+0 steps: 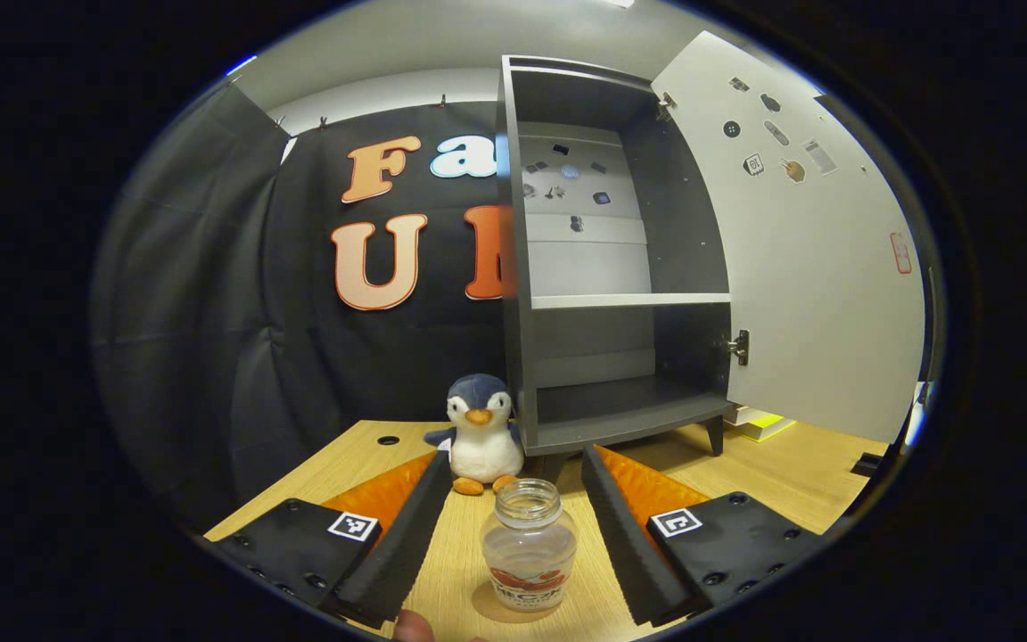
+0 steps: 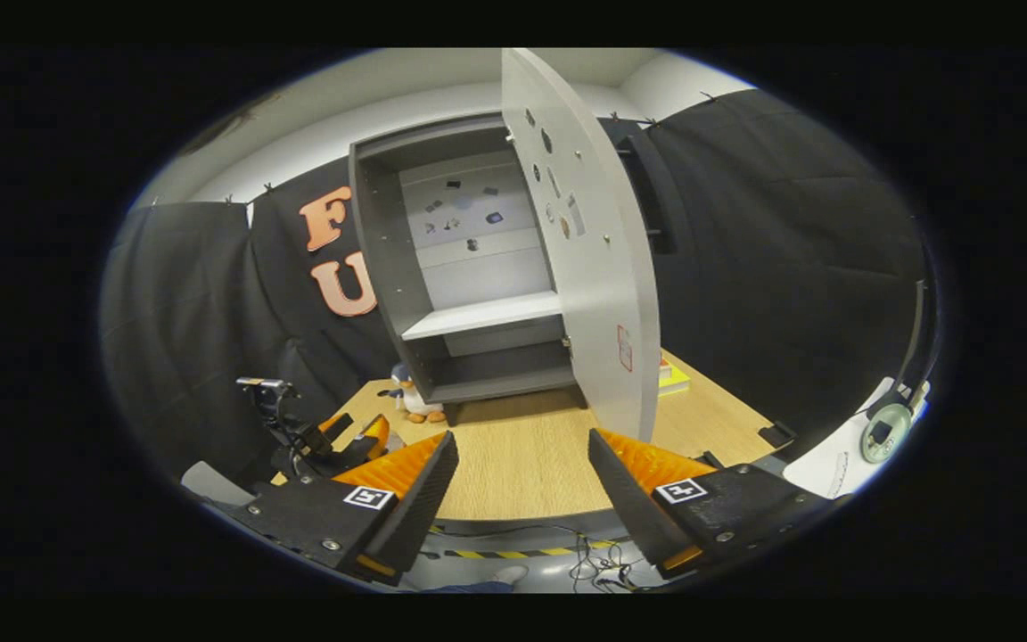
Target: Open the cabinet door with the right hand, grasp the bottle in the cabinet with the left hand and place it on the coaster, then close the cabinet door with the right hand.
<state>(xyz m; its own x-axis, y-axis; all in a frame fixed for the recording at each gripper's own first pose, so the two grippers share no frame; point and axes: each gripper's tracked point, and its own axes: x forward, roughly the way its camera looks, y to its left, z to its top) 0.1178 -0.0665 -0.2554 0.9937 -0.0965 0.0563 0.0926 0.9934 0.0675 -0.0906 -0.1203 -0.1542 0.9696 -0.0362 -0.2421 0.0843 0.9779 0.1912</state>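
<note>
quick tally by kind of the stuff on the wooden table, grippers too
tall dark grey cabinet with open pale door: 1
clear plastic bottle, no cap: 1
blue and white plush penguin: 1
yellow book-like stack behind the cabinet: 1
open two-finger grippers, left gripper, right gripper: 2
total: 6

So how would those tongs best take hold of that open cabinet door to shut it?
By its free vertical edge, I'd guess. The cabinet door stands swung wide and nearly edge-on to the right tongs, which are open, so its thin panel would fit between the fingers from the front.
</note>
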